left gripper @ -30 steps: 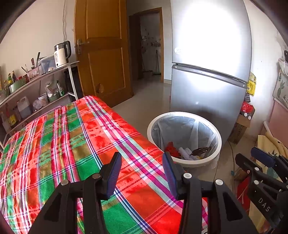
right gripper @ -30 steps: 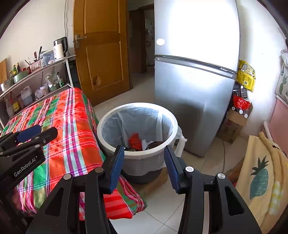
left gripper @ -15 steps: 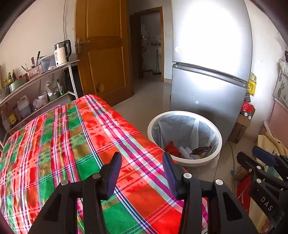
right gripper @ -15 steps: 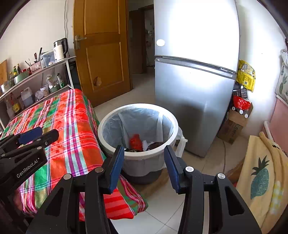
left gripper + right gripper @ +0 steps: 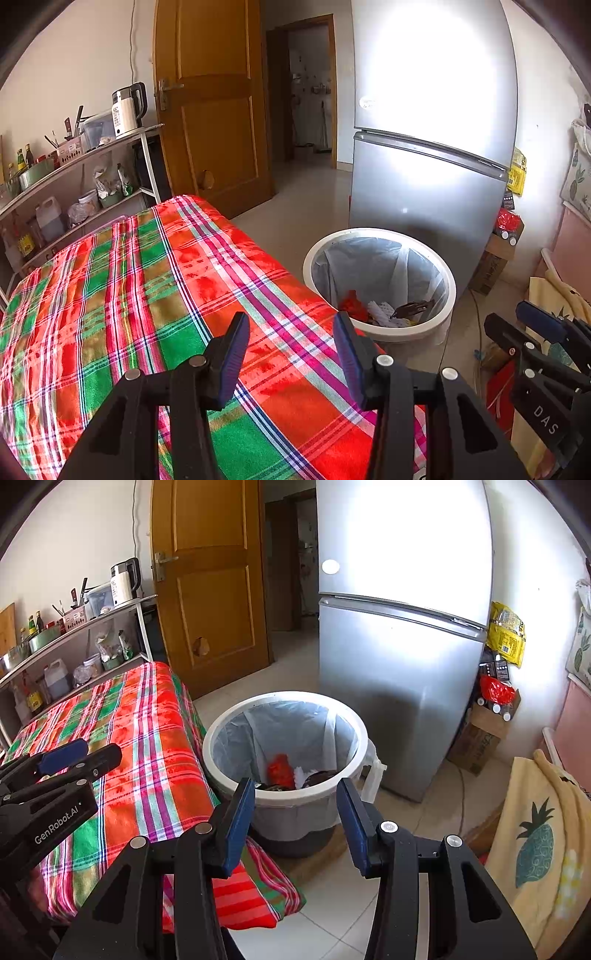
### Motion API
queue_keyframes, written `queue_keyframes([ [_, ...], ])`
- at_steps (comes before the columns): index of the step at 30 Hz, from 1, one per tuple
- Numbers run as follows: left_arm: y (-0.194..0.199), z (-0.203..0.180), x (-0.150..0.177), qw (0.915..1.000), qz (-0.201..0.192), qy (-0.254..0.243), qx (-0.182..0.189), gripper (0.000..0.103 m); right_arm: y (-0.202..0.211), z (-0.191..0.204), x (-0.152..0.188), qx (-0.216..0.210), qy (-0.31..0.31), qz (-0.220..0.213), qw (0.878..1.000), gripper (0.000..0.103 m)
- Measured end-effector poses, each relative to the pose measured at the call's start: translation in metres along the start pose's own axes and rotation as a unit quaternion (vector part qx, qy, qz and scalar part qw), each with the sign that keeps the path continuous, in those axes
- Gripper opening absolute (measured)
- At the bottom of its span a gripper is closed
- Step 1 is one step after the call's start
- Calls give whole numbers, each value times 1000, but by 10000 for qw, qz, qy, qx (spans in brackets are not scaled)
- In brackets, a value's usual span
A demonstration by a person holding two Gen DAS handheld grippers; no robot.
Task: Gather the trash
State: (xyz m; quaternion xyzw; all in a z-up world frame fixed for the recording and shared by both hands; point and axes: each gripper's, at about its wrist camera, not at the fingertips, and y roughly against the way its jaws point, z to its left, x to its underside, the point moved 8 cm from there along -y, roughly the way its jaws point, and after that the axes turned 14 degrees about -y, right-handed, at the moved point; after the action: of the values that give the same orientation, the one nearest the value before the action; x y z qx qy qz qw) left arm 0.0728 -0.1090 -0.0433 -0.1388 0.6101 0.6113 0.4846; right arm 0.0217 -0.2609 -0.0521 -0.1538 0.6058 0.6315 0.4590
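Observation:
A white-rimmed trash bin point(image 5: 428, 254) lined with a clear bag stands on the floor beside the table; it also shows in the right wrist view point(image 5: 221, 771). Red, white and dark trash point(image 5: 380, 310) lies at its bottom, seen too in the right wrist view point(image 5: 280, 771). My left gripper point(image 5: 291, 354) is open and empty above the plaid tablecloth point(image 5: 147, 295). My right gripper point(image 5: 295, 823) is open and empty, in front of and above the bin. Each gripper shows at the edge of the other's view.
A silver fridge point(image 5: 399, 646) stands behind the bin. A wooden door point(image 5: 218, 110) and a shelf with a kettle point(image 5: 127, 109) and bottles are at the left. A cardboard box point(image 5: 480, 734) and a yellow pineapple cloth point(image 5: 535, 834) are at the right.
Both views have shifted only very slightly. Both grippers stay open and empty.

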Motion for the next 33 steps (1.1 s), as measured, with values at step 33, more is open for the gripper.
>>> queue_keyframes([
  [33,0,2,1,10000,5,27,-15,47,1,1,2,-22,-3,1,10000,47],
])
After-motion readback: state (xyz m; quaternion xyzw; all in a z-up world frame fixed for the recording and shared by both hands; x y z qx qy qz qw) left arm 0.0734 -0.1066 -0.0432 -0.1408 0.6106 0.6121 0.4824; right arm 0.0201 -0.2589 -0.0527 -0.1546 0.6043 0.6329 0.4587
